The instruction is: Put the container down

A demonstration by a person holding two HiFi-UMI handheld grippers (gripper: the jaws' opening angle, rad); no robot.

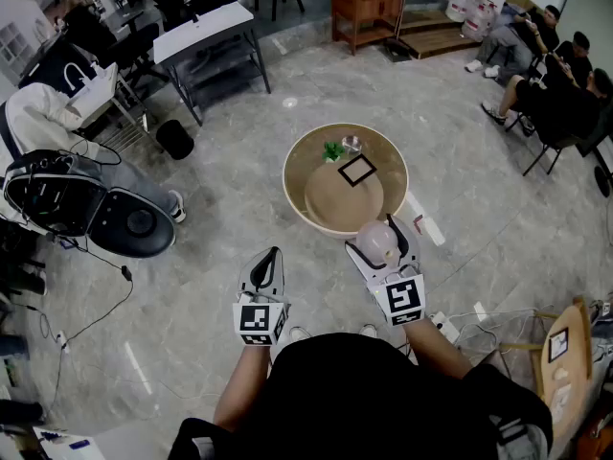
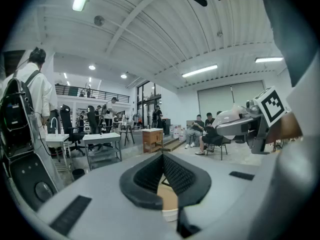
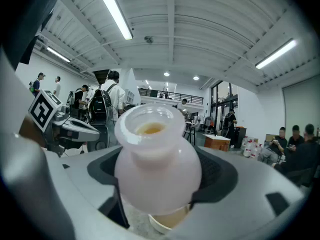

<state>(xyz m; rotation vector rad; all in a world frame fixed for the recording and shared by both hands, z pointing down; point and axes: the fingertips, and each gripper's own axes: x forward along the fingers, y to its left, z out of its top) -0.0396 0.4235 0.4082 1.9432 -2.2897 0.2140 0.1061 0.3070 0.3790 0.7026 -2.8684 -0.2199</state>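
A pale pink, round-bellied container (image 1: 376,241) with an open neck sits between the jaws of my right gripper (image 1: 381,235), which is shut on it and holds it in the air just off the near rim of the round table (image 1: 298,153). In the right gripper view the container (image 3: 157,154) fills the gap of the right gripper (image 3: 160,161), neck pointing away from the camera. My left gripper (image 1: 271,255) hangs left of it over the floor, shut and empty; its pads meet in the left gripper view (image 2: 162,156), where the container (image 2: 235,120) shows at the right.
The tan tabletop carries a green item (image 1: 333,149), a small glass (image 1: 351,144) and a black square frame (image 1: 356,171). A black machine base (image 1: 96,209) stands at left, a desk (image 1: 206,36) and wooden cabinet (image 1: 367,3) beyond, seated people (image 1: 551,84) at right, a power strip (image 1: 445,326) on the floor.
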